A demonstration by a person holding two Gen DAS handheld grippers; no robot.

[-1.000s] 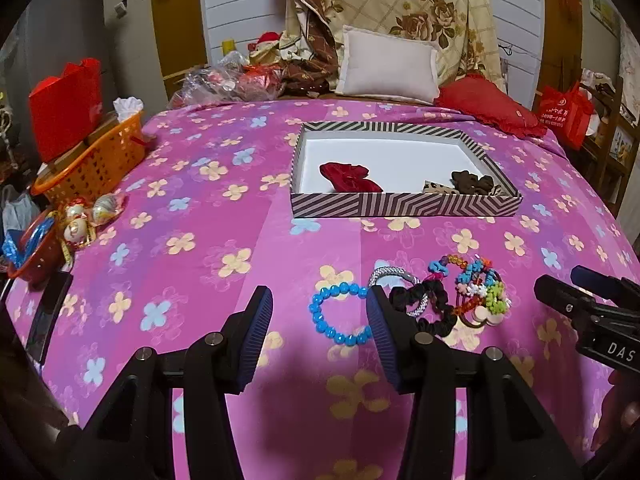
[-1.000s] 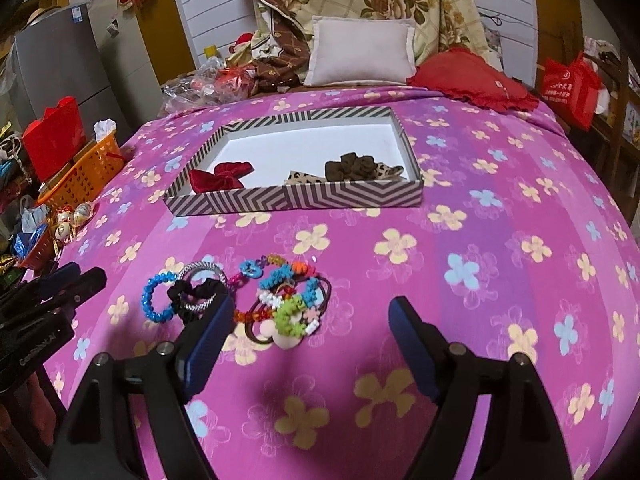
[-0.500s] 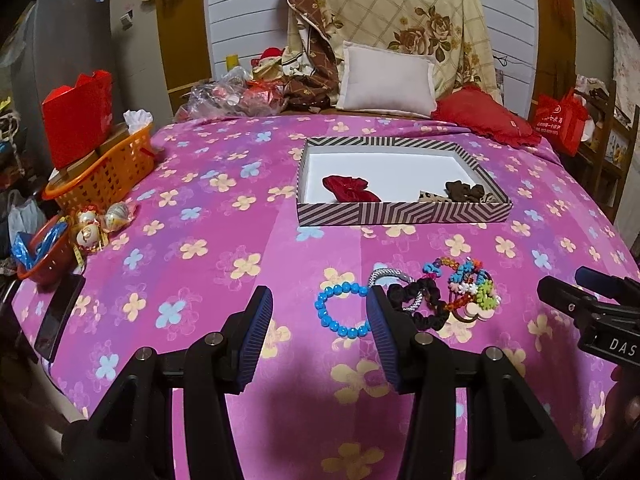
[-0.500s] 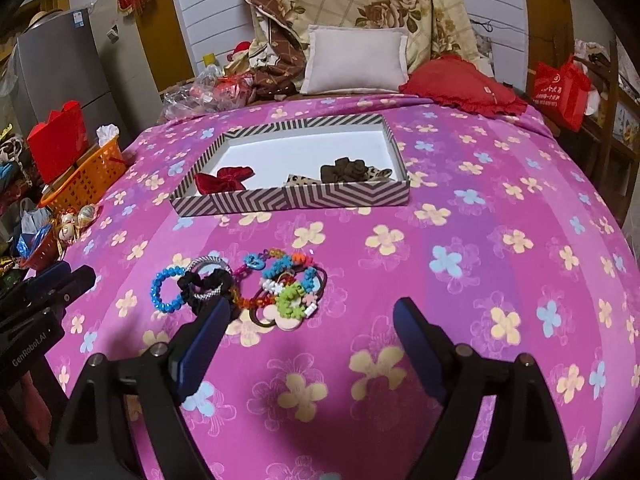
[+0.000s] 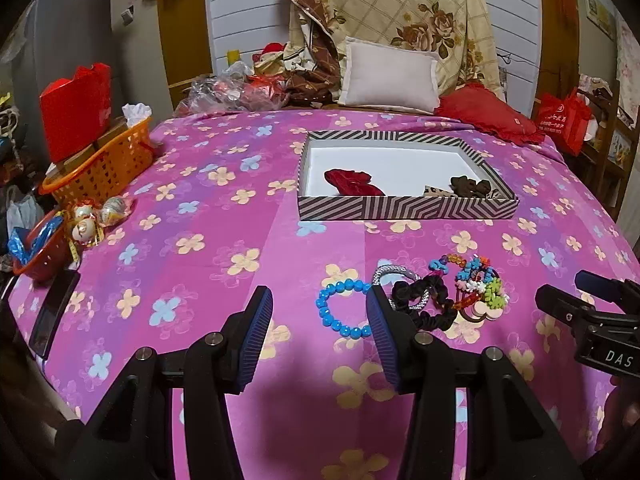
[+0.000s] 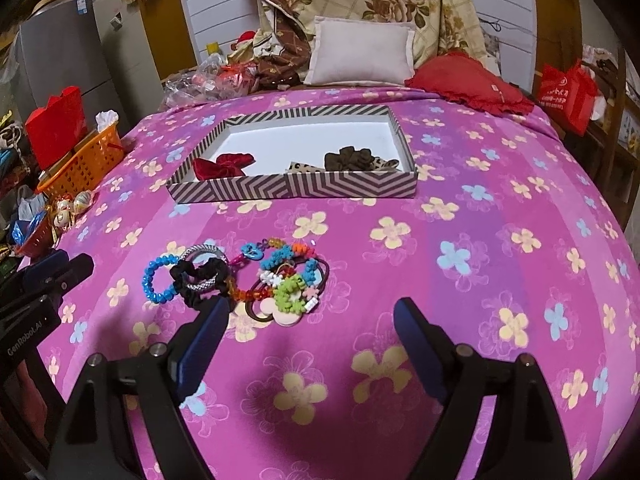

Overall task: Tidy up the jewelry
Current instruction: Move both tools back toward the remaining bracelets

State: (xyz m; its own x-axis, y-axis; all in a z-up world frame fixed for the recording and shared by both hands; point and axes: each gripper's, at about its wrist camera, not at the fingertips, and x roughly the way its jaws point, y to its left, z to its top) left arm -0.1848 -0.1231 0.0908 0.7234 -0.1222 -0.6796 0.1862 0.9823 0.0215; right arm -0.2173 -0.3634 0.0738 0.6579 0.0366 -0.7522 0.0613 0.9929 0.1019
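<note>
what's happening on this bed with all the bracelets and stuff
A person is sorting jewelry and hair ties on a pink flowered bedspread, a hand-held gripper in each hand. Both the left hand-held gripper and the right hand-held gripper are open and empty, poised near a pile with a blue bead bracelet and a black scrunchie. The striped box already holds a red scrunchie and a brown scrunchie.

Our bed point(image 5: 224, 216) in its pink flowered cover

We see the striped box point(image 5: 406, 208) lying mid-bed. Nearer us than the box lie a blue bead bracelet point(image 5: 340, 312), a black scrunchie point(image 5: 420, 300) and a heap of coloured bands point(image 5: 478, 286), touching one another. Beyond the box rest a white pillow point(image 5: 388, 76) and red cushion point(image 5: 484, 114).
</note>
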